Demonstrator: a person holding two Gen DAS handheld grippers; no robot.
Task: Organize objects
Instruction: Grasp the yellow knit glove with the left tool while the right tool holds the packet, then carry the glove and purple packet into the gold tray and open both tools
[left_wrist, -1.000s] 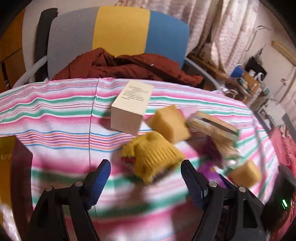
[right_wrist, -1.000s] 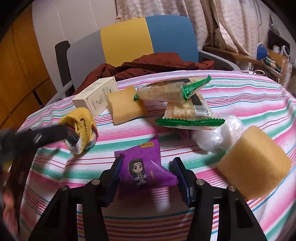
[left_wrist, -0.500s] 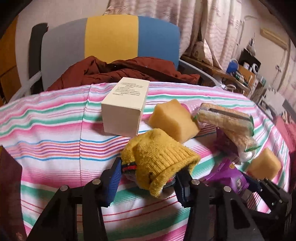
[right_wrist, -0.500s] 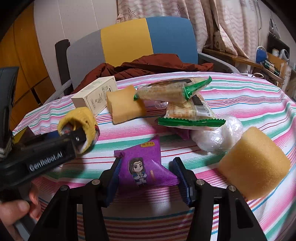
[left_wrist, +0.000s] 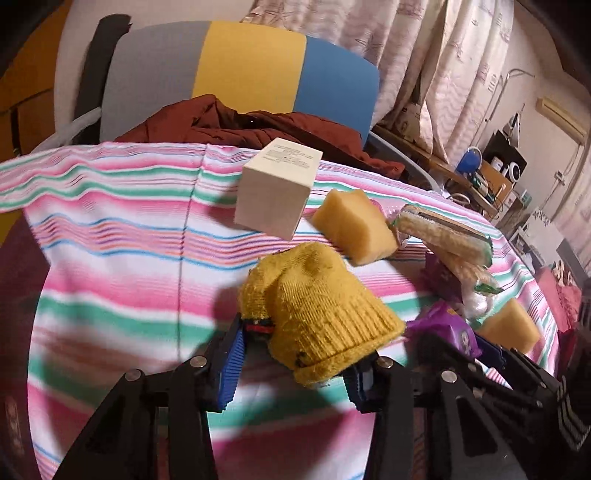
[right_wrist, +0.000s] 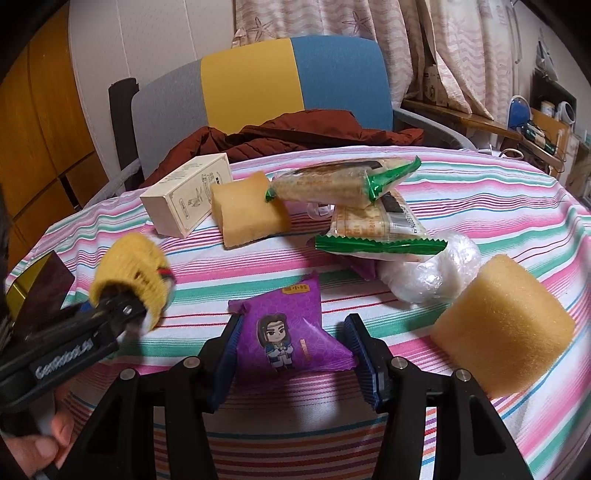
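Closed since a second ago, left gripper (left_wrist: 293, 363) fingers clamp yellow knit hat (left_wrist: 317, 306); right gripper (right_wrist: 293, 363) fingers straddle purple packet (right_wrist: 286, 332) at six o'clock, squeeze probably next.

yellow knit hat (left_wrist: 317, 314) hides left tongs' (left_wrist: 295, 373) tips, shelf clutter (left_wrist: 495, 173) too small

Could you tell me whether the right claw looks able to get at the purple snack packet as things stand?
Probably yes. The purple snack packet lies flat on the striped tablecloth right between the right claw's fingers, with nothing over it; the sponge sits off to one side.
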